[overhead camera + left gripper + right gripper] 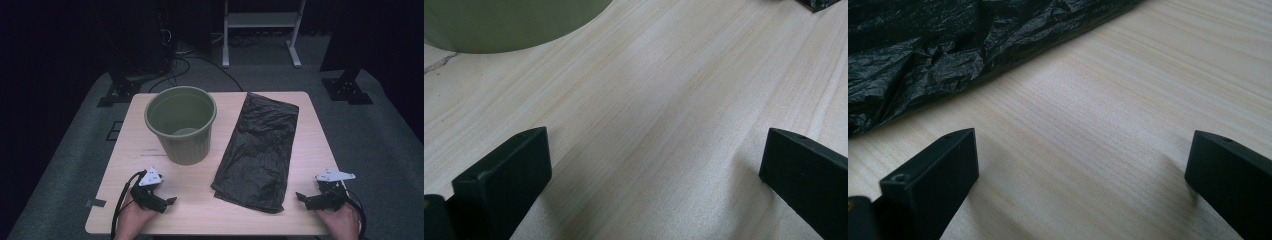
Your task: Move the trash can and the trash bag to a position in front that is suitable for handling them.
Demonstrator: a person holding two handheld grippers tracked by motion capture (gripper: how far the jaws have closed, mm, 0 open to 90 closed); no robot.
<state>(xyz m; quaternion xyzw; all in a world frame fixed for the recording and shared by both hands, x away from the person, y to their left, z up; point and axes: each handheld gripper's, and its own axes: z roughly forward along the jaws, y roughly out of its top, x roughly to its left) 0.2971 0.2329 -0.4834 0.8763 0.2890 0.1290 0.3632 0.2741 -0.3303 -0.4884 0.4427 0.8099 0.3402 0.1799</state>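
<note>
A ribbed olive-green bin (pixel 182 125) stands upright and empty on the left half of the wooden table (pixel 227 212). To its right a crumpled black plastic bag (pixel 260 150) lies flat. My left gripper (pixel 167 201) rests near the front edge, in front of the bin, and points right. My right gripper (pixel 301 197) rests at the front right, pointing left at the bag's near corner. In the left gripper view my left gripper (pixel 656 145) stands open over bare wood, the bin (pixel 499 25) beyond it. My right gripper (pixel 1083 145) is open too, with the bag (pixel 948 50) just ahead.
Bare wood lies between the two grippers along the front edge. A strip of dark tape (pixel 95 203) sticks out at the table's front left. Behind the table are dark stands, floor cables (pixel 175 65) and a white frame (pixel 260 30).
</note>
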